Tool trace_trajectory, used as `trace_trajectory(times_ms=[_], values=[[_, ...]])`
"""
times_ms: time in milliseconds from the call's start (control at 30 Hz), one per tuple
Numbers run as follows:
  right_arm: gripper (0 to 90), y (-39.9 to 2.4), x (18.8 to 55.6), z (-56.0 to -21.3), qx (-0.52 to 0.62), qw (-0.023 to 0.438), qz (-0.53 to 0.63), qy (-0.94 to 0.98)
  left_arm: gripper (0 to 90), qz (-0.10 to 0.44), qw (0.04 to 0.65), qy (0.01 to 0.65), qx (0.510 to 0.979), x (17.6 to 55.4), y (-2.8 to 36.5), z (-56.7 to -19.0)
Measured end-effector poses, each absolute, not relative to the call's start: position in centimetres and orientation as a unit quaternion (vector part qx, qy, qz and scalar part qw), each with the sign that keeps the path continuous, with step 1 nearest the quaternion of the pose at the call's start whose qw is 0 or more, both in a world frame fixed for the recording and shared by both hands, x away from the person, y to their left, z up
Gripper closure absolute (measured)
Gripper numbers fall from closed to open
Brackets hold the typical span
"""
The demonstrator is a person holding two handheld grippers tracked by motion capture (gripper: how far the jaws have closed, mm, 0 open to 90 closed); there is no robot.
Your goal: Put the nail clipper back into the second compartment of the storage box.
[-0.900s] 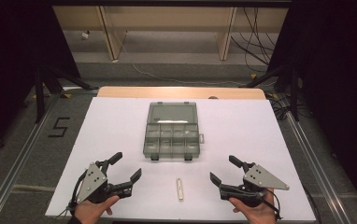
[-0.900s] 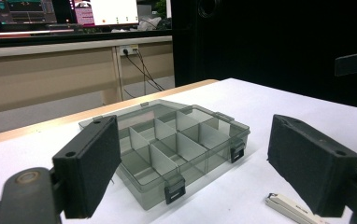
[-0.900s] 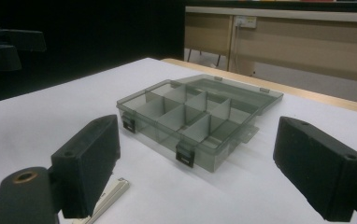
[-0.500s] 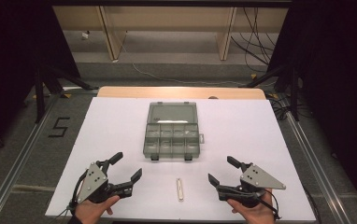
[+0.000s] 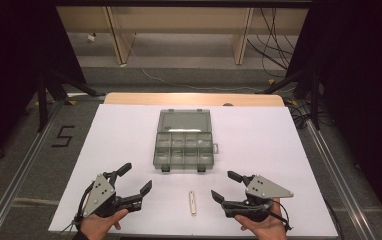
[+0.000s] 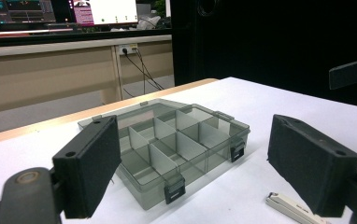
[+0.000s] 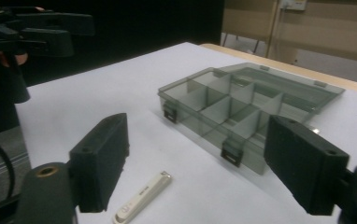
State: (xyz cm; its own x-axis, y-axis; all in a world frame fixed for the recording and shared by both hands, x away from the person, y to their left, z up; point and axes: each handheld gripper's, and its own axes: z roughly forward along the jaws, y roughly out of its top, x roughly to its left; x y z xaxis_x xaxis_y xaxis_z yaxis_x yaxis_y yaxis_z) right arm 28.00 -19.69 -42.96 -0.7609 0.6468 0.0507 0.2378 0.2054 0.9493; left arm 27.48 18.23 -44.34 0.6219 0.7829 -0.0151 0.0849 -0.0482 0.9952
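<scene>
A grey see-through compartment box (image 5: 183, 142) lies open mid-table, its lid flat on the far side; it is also in the left gripper view as box (image 6: 176, 149) and in the right gripper view as box (image 7: 232, 107). A small white clipper-like bar (image 5: 193, 202) lies near the front edge, between both hands. My left gripper (image 5: 135, 177) is open and empty, left of the bar (image 6: 291, 207). My right gripper (image 5: 225, 185) is open and empty, just right of the bar (image 7: 141, 198). Both point toward the box, with left pads (image 6: 92, 168) and right pads (image 7: 303, 163) wide apart.
The white table sheet (image 5: 289, 145) ends in a wooden strip (image 5: 194, 98) at the far side. On the floor to the left is a marked "5" (image 5: 63, 136). Dark stands flank the table and cables lie behind it. The other hand's gripper (image 7: 41, 28) is at the upper left of the right gripper view.
My right gripper has shifted left, closer to the white bar. The left gripper, the box and the bar have stayed put.
</scene>
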Motion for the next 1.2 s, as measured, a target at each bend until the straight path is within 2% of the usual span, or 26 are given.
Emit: trace_trajectory(times_ms=[67,133,267,333,367,433,467,500,567,600,633,733,1200], values=[[27.8,-19.0,28.2,-43.0,0.276,0.183,0.559,0.76,16.7,0.288,0.608,0.327,0.664,27.5,18.2,-44.3],[35.3,-18.6,28.3,-43.0,0.259,0.18,0.548,0.775,16.7,0.288,0.607,0.327,0.664,27.5,18.2,-44.3],[40.8,-17.5,28.3,-43.1,0.226,0.175,0.529,0.799,16.7,0.287,0.607,0.326,0.665,27.5,18.2,-44.4],[47.4,-16.8,28.2,-43.0,0.206,0.186,0.519,0.809,17.0,0.287,0.607,0.326,0.665,27.5,18.2,-44.4],[56.3,-16.0,28.1,-42.9,0.188,0.185,0.514,0.816,17.0,0.287,0.607,0.326,0.665,27.5,18.2,-44.4],[68.3,-15.3,28.1,-43.0,0.173,0.175,0.504,0.828,17.0,0.286,0.608,0.326,0.665,27.6,18.2,-44.4],[68.3,-15.3,28.1,-43.0,0.173,0.175,0.504,0.828,17.0,0.286,0.608,0.326,0.665,27.6,18.2,-44.4],[76.1,-14.6,28.3,-43.3,0.152,0.163,0.491,0.842,17.0,0.287,0.608,0.325,0.665,27.6,18.2,-44.4],[79.5,-14.2,28.4,-43.5,0.141,0.155,0.486,0.849,17.0,0.286,0.608,0.327,0.665,27.6,18.2,-44.4],[85.4,-13.6,28.7,-43.9,0.127,0.144,0.475,0.859,17.1,0.285,0.608,0.326,0.666,27.6,18.2,-44.4],[87.6,-13.4,28.8,-44.0,0.123,0.136,0.469,0.864,17.1,0.285,0.608,0.326,0.666,27.6,18.2,-44.4],[90.0,-12.9,29.1,-44.4,0.116,0.125,0.455,0.874,17.1,0.285,0.608,0.326,0.665,27.6,18.2,-44.4],[90.0,-10.2,29.6,-47.4,0.099,0.072,0.379,0.917,17.2,0.285,0.609,0.326,0.664,27.6,18.2,-44.3]])
